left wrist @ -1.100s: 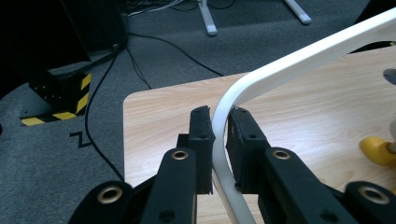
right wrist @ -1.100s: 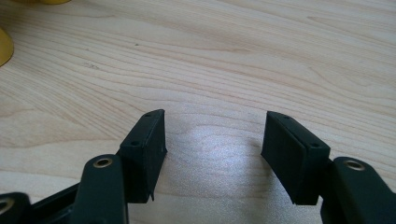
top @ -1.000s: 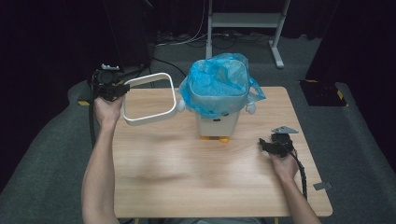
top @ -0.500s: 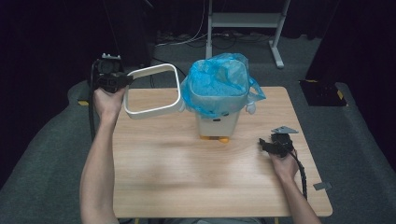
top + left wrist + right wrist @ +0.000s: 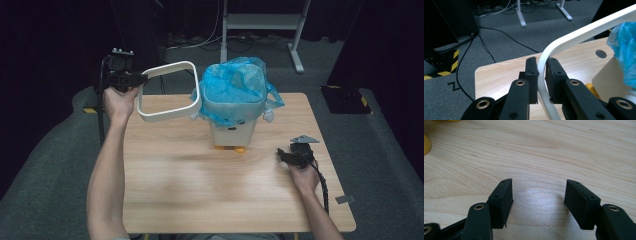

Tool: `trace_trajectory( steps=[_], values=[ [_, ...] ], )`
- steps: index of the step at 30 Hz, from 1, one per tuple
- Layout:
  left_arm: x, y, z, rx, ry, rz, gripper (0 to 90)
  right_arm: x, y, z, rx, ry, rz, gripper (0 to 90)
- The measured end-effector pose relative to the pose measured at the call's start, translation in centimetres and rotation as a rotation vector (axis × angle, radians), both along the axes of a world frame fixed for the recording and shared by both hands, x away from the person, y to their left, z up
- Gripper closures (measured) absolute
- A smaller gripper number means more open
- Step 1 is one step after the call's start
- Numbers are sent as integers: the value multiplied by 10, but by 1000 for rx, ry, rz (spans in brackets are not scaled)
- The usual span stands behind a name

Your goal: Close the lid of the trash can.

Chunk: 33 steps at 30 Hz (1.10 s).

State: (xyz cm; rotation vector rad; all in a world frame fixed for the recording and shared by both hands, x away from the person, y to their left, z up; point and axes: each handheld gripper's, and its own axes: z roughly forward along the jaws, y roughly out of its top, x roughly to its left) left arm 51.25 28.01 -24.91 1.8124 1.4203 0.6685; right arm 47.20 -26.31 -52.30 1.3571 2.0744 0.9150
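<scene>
White ring frame: rigid, thin, evidently light plastic; smooth, so liable to pivot when taken by one rail. Held aloft, tilted, just left of the bag-lined bin, long axis running toward it. Left tool clamps its near rail. Right tool rests wide, empty, on the surface.

We see a light wooden table on grey carpet, with a white metal stand behind.
</scene>
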Motion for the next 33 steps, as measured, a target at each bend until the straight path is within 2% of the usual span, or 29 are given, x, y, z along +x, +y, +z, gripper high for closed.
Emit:
trace_trajectory(
  steps=[5,10,13,16,20,33],
  values=[
    [1,-6,6,-5,2,-6,800,0,0,0,2,1,-1,393],
    [2,-10,12,8,5,-8,800,0,0,0,3,2,-1,393],
    [0,-7,15,17,6,-1,800,0,0,0,1,0,0,394],
    [-1,-4,16,0,10,-3,800,0,0,0,4,2,0,394],
    [-2,-5,19,1,12,-7,800,0,0,0,4,3,-1,394],
    [2,-29,35,1,5,-52,800,0,0,0,6,3,-1,394]
  ],
)
